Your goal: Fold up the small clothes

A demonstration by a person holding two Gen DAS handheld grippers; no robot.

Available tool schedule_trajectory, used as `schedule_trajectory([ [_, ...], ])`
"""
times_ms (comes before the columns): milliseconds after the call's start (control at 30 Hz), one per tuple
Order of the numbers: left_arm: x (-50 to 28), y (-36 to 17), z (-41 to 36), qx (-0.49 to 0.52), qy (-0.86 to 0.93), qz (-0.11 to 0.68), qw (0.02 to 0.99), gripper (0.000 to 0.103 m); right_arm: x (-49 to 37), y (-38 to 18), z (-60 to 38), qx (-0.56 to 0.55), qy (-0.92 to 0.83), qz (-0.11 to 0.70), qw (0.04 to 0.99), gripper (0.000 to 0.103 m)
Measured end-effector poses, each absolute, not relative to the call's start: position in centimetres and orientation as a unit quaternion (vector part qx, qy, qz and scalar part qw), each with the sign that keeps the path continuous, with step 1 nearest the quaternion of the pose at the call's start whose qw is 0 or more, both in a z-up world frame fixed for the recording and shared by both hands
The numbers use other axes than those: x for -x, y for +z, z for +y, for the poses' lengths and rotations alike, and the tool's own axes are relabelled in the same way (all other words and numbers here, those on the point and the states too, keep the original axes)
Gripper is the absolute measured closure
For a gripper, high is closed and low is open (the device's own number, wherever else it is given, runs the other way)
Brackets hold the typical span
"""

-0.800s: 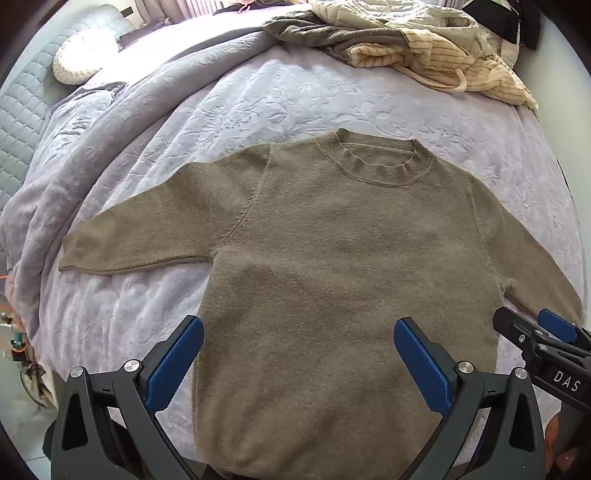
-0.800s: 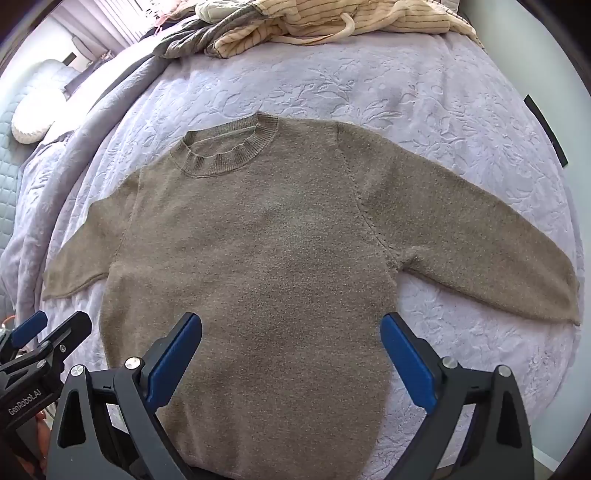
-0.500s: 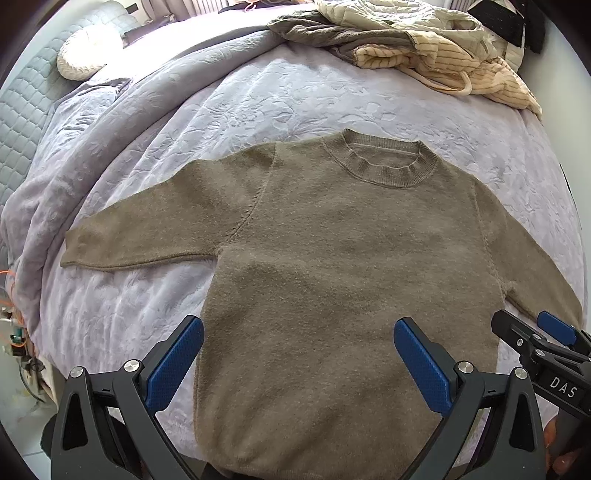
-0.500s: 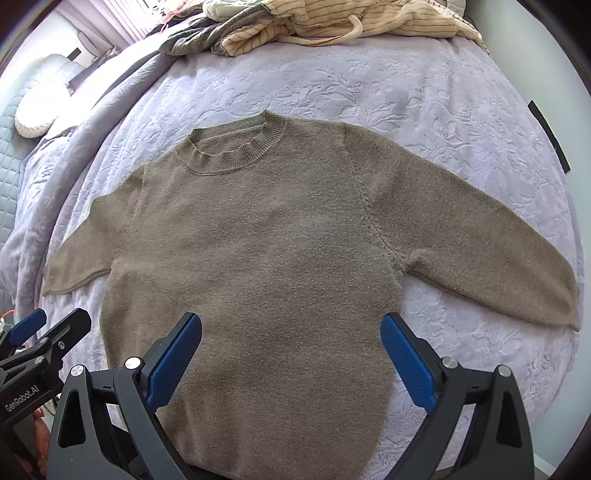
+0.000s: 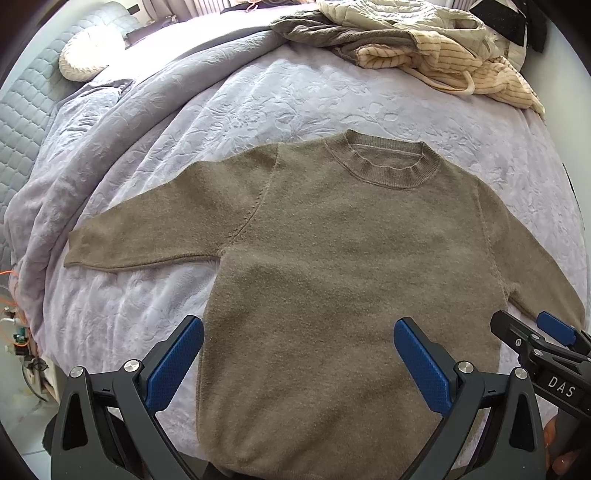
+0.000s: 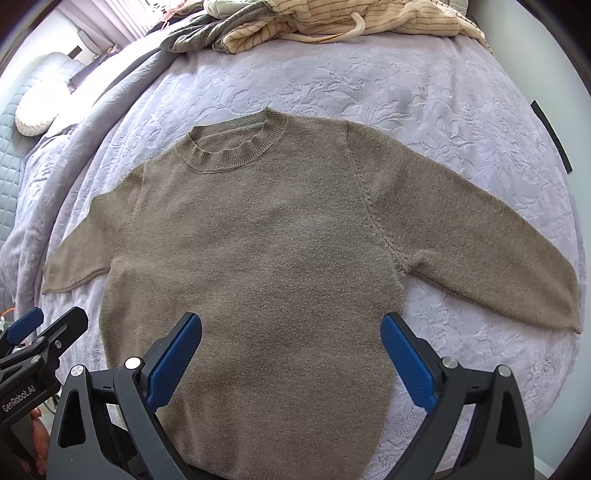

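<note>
While the lavender bedspread (image 5: 332, 99) carries the whole job, the olive knit sweater (image 5: 351, 266) lies flat on it, face up, collar away, both sleeves spread. Judgement: folding has not begun; step 1 calls for a sleeve cuff or hem corner. Bare cover lies on both sides of the body; a pile of unfolded clothes (image 6: 332, 18) crowds the far edge. Left gripper (image 5: 299, 360) and right gripper (image 6: 291, 356) hang above the hem, jaws apart, holding nothing.
</note>
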State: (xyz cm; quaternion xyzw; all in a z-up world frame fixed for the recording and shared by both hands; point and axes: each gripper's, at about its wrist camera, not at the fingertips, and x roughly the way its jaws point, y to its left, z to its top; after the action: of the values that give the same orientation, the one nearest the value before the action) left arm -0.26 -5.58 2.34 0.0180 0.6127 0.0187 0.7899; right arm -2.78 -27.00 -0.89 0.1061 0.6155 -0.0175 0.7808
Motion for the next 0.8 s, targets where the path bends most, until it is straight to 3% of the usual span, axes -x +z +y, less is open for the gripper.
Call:
schedule_trajectory([
  [800, 0.35, 1.88, -5.9, -0.025, 0.04, 0.622, 0.782, 0.0, 1.84, -1.87, -26.84, -0.081, -0.007, 0.629, 0.773, 0.005],
])
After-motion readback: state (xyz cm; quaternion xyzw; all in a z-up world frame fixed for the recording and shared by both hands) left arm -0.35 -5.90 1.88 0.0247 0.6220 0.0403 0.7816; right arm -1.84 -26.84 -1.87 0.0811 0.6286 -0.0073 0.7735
